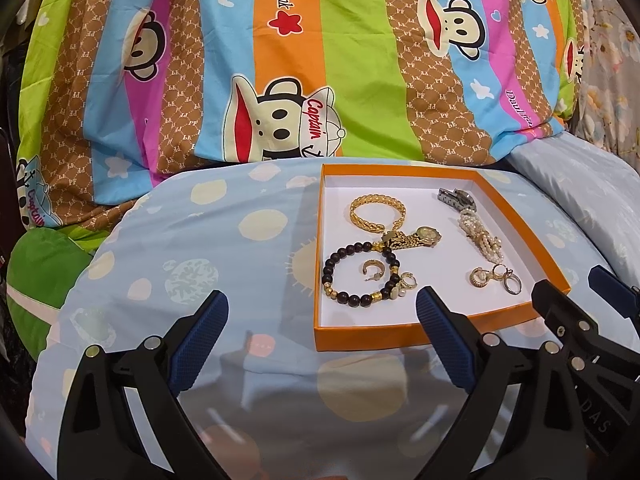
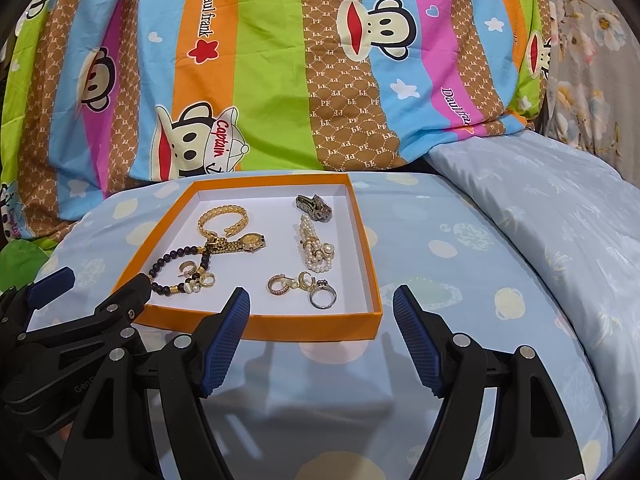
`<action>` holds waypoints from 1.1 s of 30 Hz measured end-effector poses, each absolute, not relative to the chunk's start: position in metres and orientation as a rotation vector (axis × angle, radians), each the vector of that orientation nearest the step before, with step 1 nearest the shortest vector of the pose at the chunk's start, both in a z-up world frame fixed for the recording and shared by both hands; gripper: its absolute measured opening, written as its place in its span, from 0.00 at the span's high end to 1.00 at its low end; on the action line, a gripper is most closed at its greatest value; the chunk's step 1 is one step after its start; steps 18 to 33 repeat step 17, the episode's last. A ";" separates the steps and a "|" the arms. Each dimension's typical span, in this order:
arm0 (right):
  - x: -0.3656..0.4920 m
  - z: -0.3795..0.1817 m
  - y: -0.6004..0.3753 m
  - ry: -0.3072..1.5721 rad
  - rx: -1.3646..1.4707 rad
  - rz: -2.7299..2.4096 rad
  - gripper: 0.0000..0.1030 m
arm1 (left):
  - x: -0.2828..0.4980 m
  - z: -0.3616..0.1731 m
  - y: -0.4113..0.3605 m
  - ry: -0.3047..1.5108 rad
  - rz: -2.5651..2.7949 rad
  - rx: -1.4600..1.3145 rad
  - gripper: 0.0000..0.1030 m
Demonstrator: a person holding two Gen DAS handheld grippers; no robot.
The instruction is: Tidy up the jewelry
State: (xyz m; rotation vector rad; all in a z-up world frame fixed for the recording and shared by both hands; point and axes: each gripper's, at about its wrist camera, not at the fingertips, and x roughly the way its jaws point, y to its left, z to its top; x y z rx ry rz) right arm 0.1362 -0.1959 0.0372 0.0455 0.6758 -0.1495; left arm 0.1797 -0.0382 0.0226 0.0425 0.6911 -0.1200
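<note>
Left wrist view: all jewelry visible, gold bracelet (image 1: 378,210) to silver ring (image 1: 513,285), lies inside orange tray (image 1: 374,333); left gripper (image 1: 322,330) and right gripper (image 2: 322,330) both spread, empty, near tray's front edge; sorting looks near done.

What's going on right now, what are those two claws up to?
Left gripper open, empty. Right gripper open, empty. Jewelry lies untouched in orange box. Nothing in the way.
</note>
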 end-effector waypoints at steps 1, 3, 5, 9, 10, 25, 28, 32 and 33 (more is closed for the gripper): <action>0.136 0.037 -0.196 0.676 0.045 -0.149 0.29 | 0.180 0.022 -0.038 0.691 -0.119 0.043 0.10; 0.136 0.036 -0.195 0.679 0.042 -0.149 0.29 | 0.179 0.023 -0.038 0.686 -0.110 0.046 0.10; 0.136 0.035 -0.195 0.679 0.040 -0.148 0.29 | 0.178 0.023 -0.038 0.679 -0.099 0.048 0.10; 0.135 0.034 -0.195 0.681 0.042 -0.151 0.29 | 0.178 0.024 -0.039 0.676 -0.095 0.053 0.10; 0.135 0.034 -0.195 0.682 0.043 -0.153 0.29 | 0.178 0.023 -0.039 0.679 -0.098 0.054 0.10; 0.135 0.035 -0.194 0.686 0.038 -0.161 0.29 | 0.181 0.022 -0.039 0.697 -0.109 0.054 0.11; 0.135 0.035 -0.194 0.686 0.038 -0.161 0.29 | 0.181 0.022 -0.039 0.697 -0.109 0.054 0.11; 0.135 0.035 -0.194 0.686 0.038 -0.161 0.29 | 0.181 0.022 -0.039 0.697 -0.109 0.054 0.11; 0.135 0.035 -0.194 0.686 0.038 -0.161 0.29 | 0.181 0.022 -0.039 0.697 -0.109 0.054 0.11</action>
